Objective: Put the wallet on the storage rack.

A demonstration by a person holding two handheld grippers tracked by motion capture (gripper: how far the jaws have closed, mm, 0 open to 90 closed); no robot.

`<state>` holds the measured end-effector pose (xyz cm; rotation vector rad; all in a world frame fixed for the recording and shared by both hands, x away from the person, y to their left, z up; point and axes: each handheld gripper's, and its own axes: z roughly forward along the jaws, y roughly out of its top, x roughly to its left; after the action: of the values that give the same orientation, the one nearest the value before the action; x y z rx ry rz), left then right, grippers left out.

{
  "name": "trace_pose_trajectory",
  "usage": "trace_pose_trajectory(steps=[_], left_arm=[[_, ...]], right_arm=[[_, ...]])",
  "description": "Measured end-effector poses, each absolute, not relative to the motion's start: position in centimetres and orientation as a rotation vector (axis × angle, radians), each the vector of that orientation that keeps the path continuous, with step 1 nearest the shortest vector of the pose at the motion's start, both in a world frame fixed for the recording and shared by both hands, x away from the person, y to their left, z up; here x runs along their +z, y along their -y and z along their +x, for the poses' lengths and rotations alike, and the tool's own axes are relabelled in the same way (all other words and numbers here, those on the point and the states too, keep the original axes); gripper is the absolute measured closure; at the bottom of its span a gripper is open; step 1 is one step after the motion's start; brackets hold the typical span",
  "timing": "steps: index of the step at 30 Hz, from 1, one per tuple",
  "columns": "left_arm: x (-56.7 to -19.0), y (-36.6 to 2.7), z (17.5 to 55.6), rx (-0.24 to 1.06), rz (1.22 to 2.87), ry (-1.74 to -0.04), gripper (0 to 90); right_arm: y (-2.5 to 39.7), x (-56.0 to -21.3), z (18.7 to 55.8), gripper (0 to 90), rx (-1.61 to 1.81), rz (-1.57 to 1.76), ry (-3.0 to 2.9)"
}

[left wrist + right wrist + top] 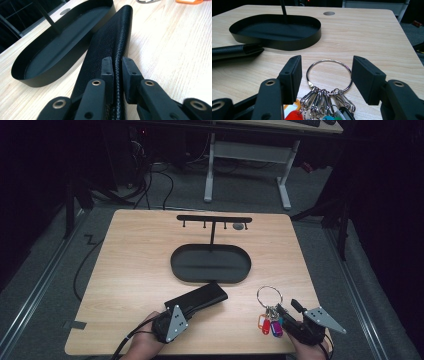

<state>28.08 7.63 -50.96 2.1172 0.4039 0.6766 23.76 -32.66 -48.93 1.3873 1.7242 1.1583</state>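
Lab: floor cables (150, 180), adjustable desk (250, 155), dark surroundings.

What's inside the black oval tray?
The black oval tray looks empty: its dark floor is bare, apart from the thin post of the hook rack rising from it. The black wallet lies just outside, beside its wall. The near wall hides a strip of floor.
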Motion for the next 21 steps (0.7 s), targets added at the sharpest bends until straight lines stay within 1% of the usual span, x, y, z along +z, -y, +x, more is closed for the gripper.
trace_pose_trajectory(steps=[17,21], left_arm=[[-48.5,-11.6,28.1,0.594,1.996,-0.55,82.4],[-48.4,-12.5,27.9,0.566,1.973,-0.587,82.4]], right_arm=[[32.5,-48.8,23.9,43.3,1.168,1.397,-1.719],[32.3,-48.8,24.5,45.5,1.183,1.394,-1.737]])
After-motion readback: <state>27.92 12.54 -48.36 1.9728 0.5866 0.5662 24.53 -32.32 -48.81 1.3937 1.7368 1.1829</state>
